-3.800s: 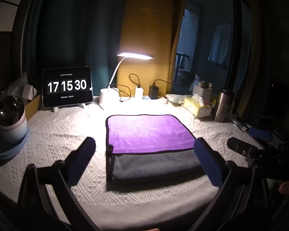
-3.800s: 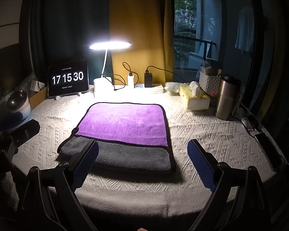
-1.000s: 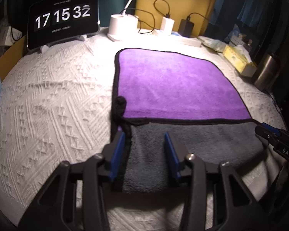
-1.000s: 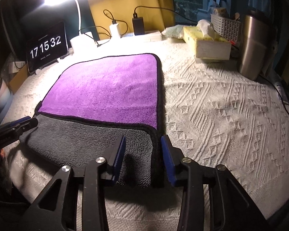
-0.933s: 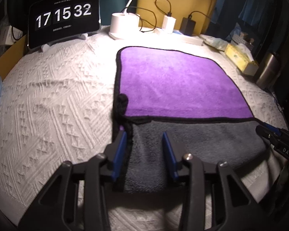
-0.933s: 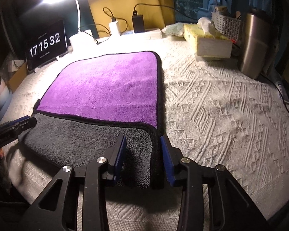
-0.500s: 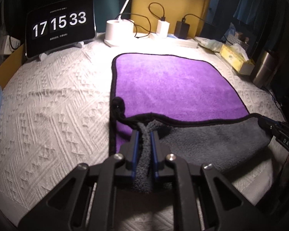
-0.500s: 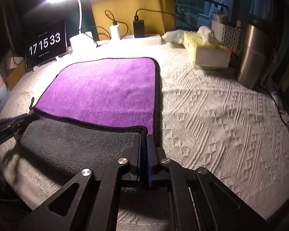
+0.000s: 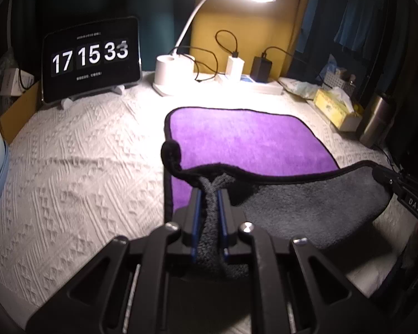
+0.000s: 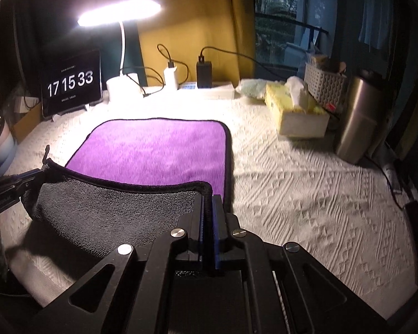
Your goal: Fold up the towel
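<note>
clock tablet (image 9: 91, 58): reads "17 15 33", last digit mid-flip; small line under it unreadable
right gripper (image 10: 208, 194): body marked "DAS" in left view; pinching near right corner of towel (image 9: 250, 142)
left gripper (image 9: 209, 192): fingers pressed onto bunched grey near left corner
towel: purple face on white textured tablecloth (image 9: 78, 167), grey near edge raised off it
behind: lit desk lamp (image 10: 119, 14), chargers (image 10: 203, 71) on power strip
right side: tissue box (image 10: 298, 111), steel tumbler (image 10: 359, 122), basket (image 10: 324, 83)
</note>
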`<state>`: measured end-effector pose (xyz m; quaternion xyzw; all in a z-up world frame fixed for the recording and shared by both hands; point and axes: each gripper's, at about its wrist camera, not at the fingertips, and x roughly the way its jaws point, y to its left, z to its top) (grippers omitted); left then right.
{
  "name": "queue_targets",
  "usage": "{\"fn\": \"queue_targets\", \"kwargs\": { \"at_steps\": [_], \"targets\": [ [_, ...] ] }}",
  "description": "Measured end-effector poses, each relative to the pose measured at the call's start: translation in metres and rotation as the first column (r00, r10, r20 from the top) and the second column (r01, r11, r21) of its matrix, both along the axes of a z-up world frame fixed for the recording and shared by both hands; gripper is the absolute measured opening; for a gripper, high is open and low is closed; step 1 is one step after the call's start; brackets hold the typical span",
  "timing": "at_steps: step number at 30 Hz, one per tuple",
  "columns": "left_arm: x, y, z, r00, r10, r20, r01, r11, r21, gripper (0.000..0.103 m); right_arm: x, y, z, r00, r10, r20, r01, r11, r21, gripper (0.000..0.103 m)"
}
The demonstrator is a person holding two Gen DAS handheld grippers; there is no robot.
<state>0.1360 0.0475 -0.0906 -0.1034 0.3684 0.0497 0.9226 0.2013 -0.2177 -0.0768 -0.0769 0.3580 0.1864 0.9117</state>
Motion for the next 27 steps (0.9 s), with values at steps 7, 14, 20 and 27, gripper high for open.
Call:
{"fn": "queue_targets", "kwargs": {
  "at_steps": [7,14,20,27],
  "targets": [
    [0.011,0.006,0.007,1.000,0.007,0.026,-0.007,1.000,-0.001,0.013,0.014,0.004,0.009,1.000,0.004,0.031,-0.004,1.000,0.003,0.006],
    [0.029,0.011,0.011,0.999,0.011,0.042,-0.011,1.000,0.005,0.013,0.033,0.013,0.012,0.998,0.012,0.054,-0.012,1.000,0.008,0.006],
    [0.049,0.018,0.016,0.998,0.016,0.065,-0.017,1.000,0.013,0.013,0.055,0.017,0.014,0.997,0.014,0.076,-0.014,1.000,0.008,0.006],
    [0.074,0.025,0.016,0.997,0.023,0.069,-0.023,1.000,0.011,0.013,0.079,0.026,0.014,0.996,0.021,0.087,-0.022,1.000,0.007,0.006]
  ]
}}
